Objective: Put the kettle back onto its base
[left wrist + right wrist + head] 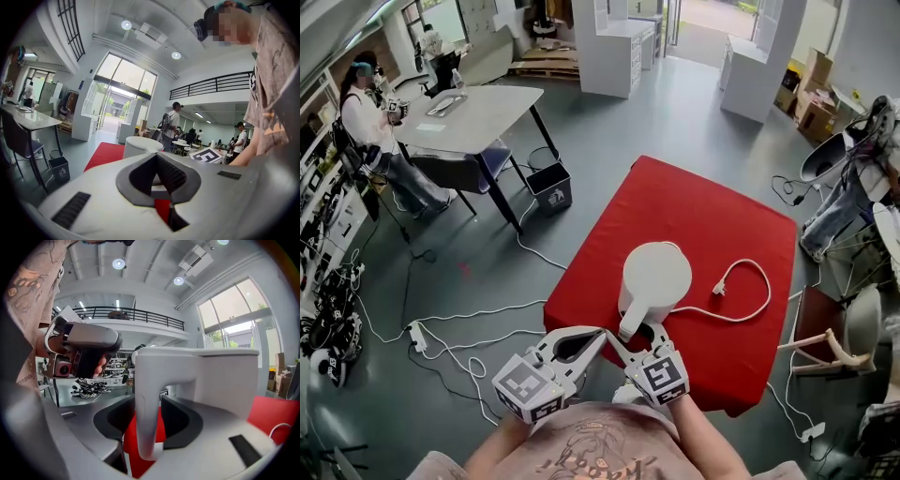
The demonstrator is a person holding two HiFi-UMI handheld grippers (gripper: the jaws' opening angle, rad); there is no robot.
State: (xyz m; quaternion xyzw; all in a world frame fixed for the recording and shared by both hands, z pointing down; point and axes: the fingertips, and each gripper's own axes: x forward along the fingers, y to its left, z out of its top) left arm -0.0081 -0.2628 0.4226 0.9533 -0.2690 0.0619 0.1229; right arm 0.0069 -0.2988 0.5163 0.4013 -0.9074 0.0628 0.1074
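A white kettle (654, 277) stands upright on the red table (703, 202), near its front edge. Its white cord (750, 314) comes out from under it, and the base itself is hidden. My right gripper (637, 334) is open around the kettle's handle (146, 413); red cloth shows on both sides between the handle and the pads. My left gripper (602, 331) hangs to the left of the handle, off the table's near left edge, shut with nothing in it. In the left gripper view the kettle (143, 146) stands beyond the closed tips of the left gripper (157, 155).
The cord loops over the cloth to a loose plug (719, 289) right of the kettle. A white desk (478, 117) and a black bin (549, 186) stand at the far left, with cables (441, 337) on the floor. A wooden chair (834, 347) stands at the right.
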